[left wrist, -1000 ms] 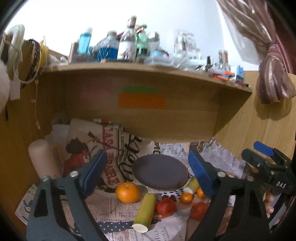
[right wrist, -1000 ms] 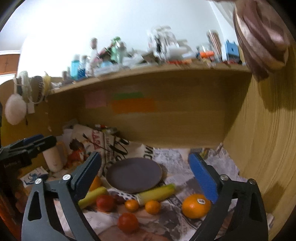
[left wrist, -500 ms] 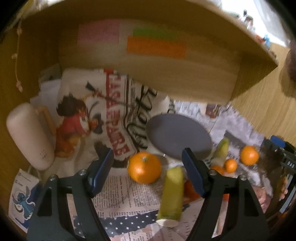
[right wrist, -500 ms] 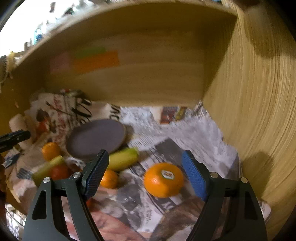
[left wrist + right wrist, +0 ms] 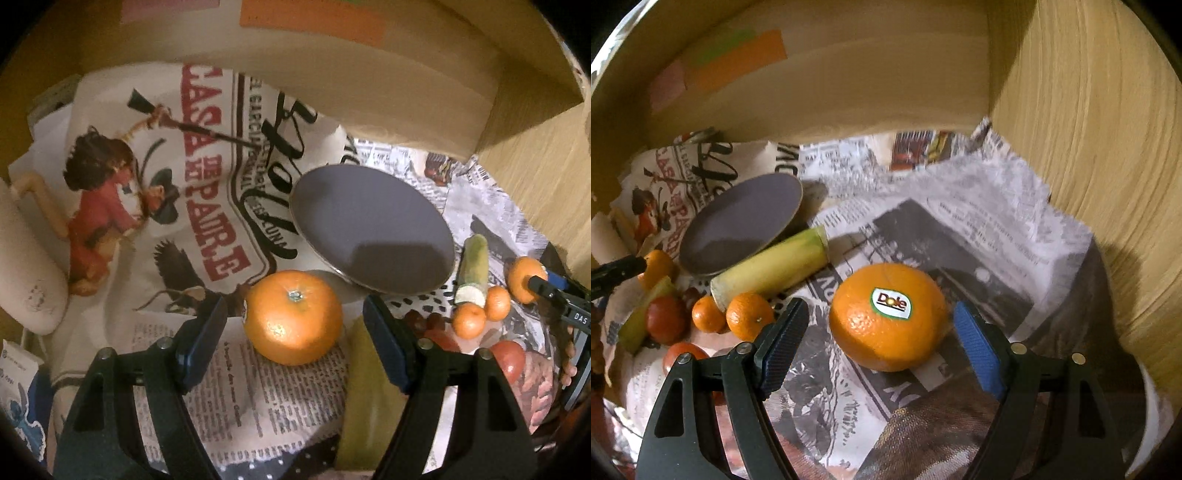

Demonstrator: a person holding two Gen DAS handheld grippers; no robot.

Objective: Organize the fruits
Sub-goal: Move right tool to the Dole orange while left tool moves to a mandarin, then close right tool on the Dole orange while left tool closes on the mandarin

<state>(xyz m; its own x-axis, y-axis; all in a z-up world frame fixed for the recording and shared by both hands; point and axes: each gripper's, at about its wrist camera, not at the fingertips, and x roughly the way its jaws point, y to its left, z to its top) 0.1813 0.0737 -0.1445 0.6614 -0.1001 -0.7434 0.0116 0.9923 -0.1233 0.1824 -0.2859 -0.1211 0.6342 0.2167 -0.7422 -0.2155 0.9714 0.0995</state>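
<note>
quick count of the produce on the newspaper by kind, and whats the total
large oranges: 2
small mandarins: 2
red tomatoes: 2
yellow-green stalk pieces: 2
total: 8
The small dark bits beside the tomatoes are too unclear to count.

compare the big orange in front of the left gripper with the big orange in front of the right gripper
The left orange shows its green stem end on top; the right orange shows a Dole sticker there. The left orange lies close beside the dark plate and a yellow-green stalk piece; the right orange lies alone on newspaper. Both are large, orange, and sit ungripped between open jaws.
</note>
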